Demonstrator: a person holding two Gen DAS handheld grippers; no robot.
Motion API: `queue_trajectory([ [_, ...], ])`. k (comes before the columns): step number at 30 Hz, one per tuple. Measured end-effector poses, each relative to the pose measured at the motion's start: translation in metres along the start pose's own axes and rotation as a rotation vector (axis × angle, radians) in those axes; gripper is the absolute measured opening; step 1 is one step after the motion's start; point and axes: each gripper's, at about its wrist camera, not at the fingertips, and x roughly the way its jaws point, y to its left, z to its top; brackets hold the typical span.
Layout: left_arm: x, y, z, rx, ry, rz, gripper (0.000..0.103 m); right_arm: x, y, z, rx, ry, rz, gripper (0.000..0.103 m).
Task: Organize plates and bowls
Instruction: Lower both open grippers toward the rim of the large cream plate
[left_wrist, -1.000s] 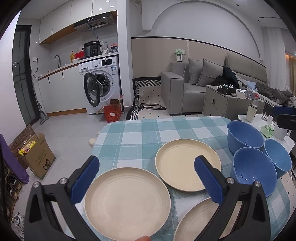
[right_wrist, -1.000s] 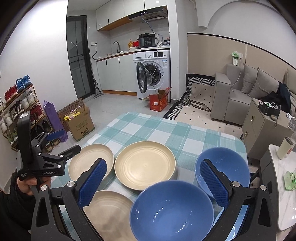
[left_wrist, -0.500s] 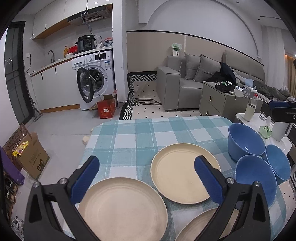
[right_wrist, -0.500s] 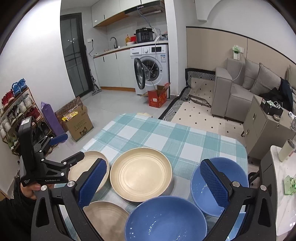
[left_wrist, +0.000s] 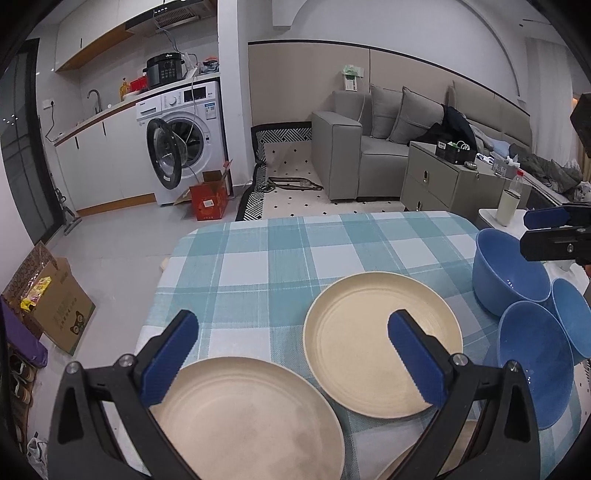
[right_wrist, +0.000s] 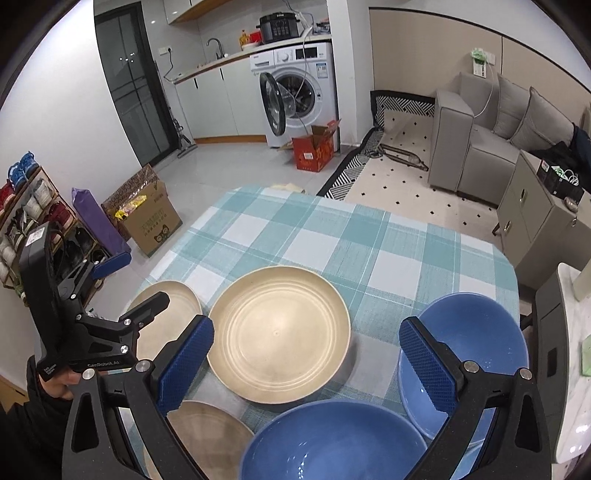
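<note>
1. Teal-and-white checked cloth covered the rounded table (left_wrist: 280, 258), with a white washing machine (left_wrist: 184, 140) and a grey sofa (left_wrist: 369, 147) behind it.
2. Three round cream plates lay on the cloth: a middle plate (right_wrist: 279, 332), a left plate (right_wrist: 166, 314) and a near plate (right_wrist: 207, 439), close together without overlapping.
3. Three blue plastic bowls sat at the table's right side: a far bowl (left_wrist: 506, 269), a near bowl (left_wrist: 532, 362) and a small bowl (left_wrist: 572, 314) touching them.
4. The left gripper (left_wrist: 291, 354) hovered above the plates, blue-padded jaws spread wide, holding nothing.
5. The right gripper (right_wrist: 306, 365) hung over the bowls, likewise spread and empty.
</note>
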Motion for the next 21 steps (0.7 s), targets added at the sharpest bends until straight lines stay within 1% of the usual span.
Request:
queue_trajectory([
  [7,0.022,-0.002,-0.002,0.012,0.036,0.0,0.101,0.04,-0.001,0.003,0.002,0.087,-0.004,0.102],
  [9,0.03,-0.003,-0.003,0.019,0.047,-0.007,0.097,0.052,-0.002,0.003,0.0,0.109,-0.005,0.102],
  [14,0.046,-0.005,-0.006,0.033,0.08,-0.011,0.095,0.076,-0.005,0.004,0.008,0.159,-0.008,0.099],
  [20,0.063,-0.008,-0.01,0.045,0.117,-0.016,0.094,0.101,-0.008,0.003,0.011,0.234,-0.026,0.094],
  [21,0.066,-0.008,-0.011,0.047,0.123,-0.019,0.093,0.106,-0.009,0.003,0.013,0.249,-0.028,0.09],
])
